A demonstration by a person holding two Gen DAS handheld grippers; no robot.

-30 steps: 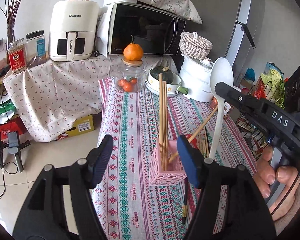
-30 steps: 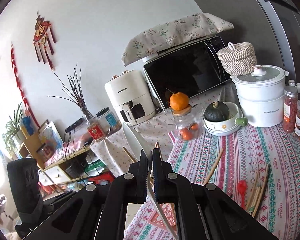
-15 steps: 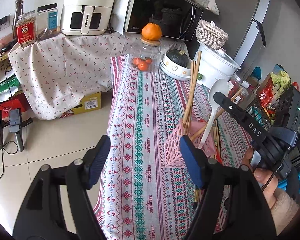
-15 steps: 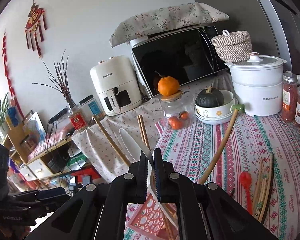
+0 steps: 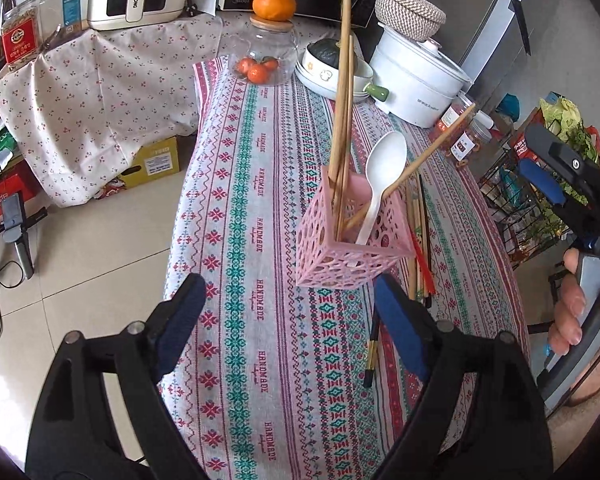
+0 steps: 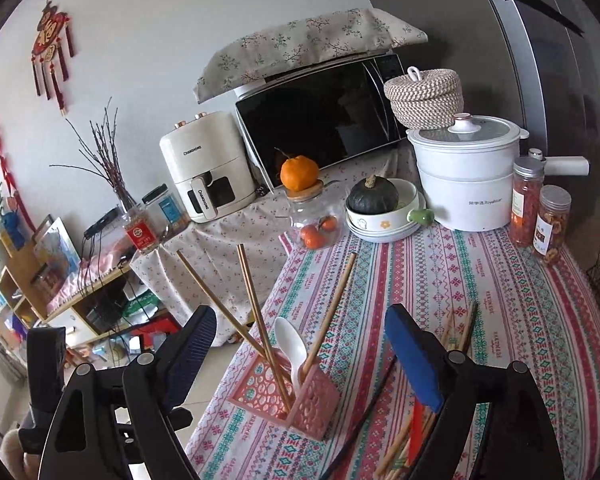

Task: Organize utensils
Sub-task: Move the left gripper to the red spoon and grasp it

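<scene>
**White spoon stands in the pink holder; both grippers spread and holding nothing**

Nearest in the left wrist view, the left gripper (image 5: 288,320) has its blue-padded jaws wide apart, hovering above the patterned tablecloth (image 5: 240,208) close to the table's near edge, with nothing between them. Just beyond its fingers stands the pink lattice utensil holder (image 5: 352,240), toward the table's near left edge. Inside it a white spoon (image 5: 382,176) leans bowl-up, beside a pair of tall wooden chopsticks (image 5: 342,92) and another single chopstick (image 5: 428,156) slanting out to the right.

On the cloth just right of the holder lie more utensils: a bundle of loose chopsticks (image 5: 416,216) with something red among them, and a dark chopstick (image 5: 374,344) nearer the table's near edge.

The right gripper (image 6: 300,364) is likewise splayed open and grips nothing; in its own view the holder (image 6: 296,396) sits below and between the fingers, with the spoon (image 6: 290,344) upright in it.

Toward the table's far edge stand a glass jar (image 5: 266,56) of small oranges with an orange (image 5: 274,4) on its lid, a bowl holding a dark squash (image 5: 328,50), and a white pot (image 5: 416,80). At the far right corner are two spice jars (image 6: 540,208). Beyond the table sit a microwave (image 6: 324,124) and an air fryer (image 6: 204,172).
</scene>
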